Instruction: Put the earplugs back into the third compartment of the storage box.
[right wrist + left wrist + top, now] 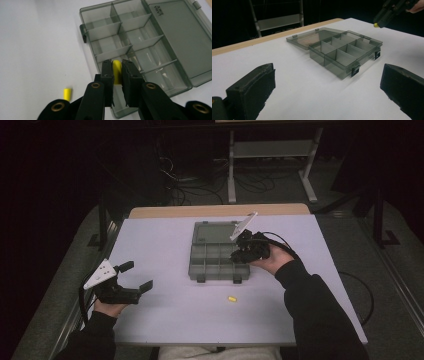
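A smoky-grey organizer box (218,262) lies open mid-table, its lid (215,232) flat behind it and its compartments (130,37) bare. My right gripper (117,65) is shut on a small yellow cylinder (117,73) and hovers over the box's right side (237,254); from the left gripper view its yellow tip (375,24) hangs above the box (342,52). A second yellow cylinder (232,298) lies on the table in front of the box, also seen as a yellow cylinder (67,94) left of my jaws. My left gripper (137,275) stands open and apart near the table's left edge, jaws wide (328,85).
The white tabletop (165,315) has a wooden strip (220,210) along its far edge. Beyond it a metal stand (270,150) and cables lie on a dark floor. The box's two front latches (355,71) hang open.
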Available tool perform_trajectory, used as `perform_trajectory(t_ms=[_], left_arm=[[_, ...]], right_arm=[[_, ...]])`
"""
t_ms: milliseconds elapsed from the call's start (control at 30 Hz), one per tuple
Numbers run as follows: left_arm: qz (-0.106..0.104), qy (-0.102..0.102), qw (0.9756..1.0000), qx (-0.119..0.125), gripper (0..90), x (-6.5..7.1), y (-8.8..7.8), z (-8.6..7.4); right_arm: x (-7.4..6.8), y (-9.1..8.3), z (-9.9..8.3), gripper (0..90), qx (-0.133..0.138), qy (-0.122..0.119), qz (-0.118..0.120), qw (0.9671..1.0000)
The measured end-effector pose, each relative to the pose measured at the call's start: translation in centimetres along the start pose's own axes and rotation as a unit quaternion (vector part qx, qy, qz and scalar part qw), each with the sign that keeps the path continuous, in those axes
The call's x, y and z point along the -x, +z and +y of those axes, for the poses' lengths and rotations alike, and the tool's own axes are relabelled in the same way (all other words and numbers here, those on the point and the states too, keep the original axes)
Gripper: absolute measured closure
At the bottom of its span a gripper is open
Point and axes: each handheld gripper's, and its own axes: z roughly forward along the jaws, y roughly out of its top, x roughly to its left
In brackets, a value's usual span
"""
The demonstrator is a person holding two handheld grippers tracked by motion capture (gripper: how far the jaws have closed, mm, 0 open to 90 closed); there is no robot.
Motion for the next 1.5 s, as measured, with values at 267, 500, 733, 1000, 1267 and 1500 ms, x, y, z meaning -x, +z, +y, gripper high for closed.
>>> perform_trajectory(t_ms=[267,500,733,1000,1267,1500], left_arm=[[-0.002,-0.001,1.0,0.001,0.0,0.0,0.0,0.0],[-0.003,-0.001,1.0,0.001,0.0,0.0,0.0,0.0],[-0.002,-0.001,1.0,0.002,0.0,-0.1,0.0,0.0],[-0.003,-0.003,1.0,0.004,0.0,-0.1,-0.1,0.0],[-0.004,-0.002,1.0,0.003,0.0,-0.1,0.0,0.0],[-0.006,-0.002,1.0,0.002,0.0,-0.1,0.0,0.0]], right_arm=[[1.4,0.4,1.5,78.8,-0.006,0.002,-0.003,1.0],[2.9,0.9,2.4,78.8,-0.009,0.008,-0.012,0.9999],[4.2,2.1,3.0,78.8,-0.015,0.025,-0.014,0.9995],[5.5,4.3,2.9,78.8,-0.029,0.046,-0.014,0.9984],[5.9,6.1,3.0,78.7,-0.045,0.055,-0.015,0.9973],[6.6,7.5,2.5,78.7,-0.065,0.065,-0.015,0.9957]])
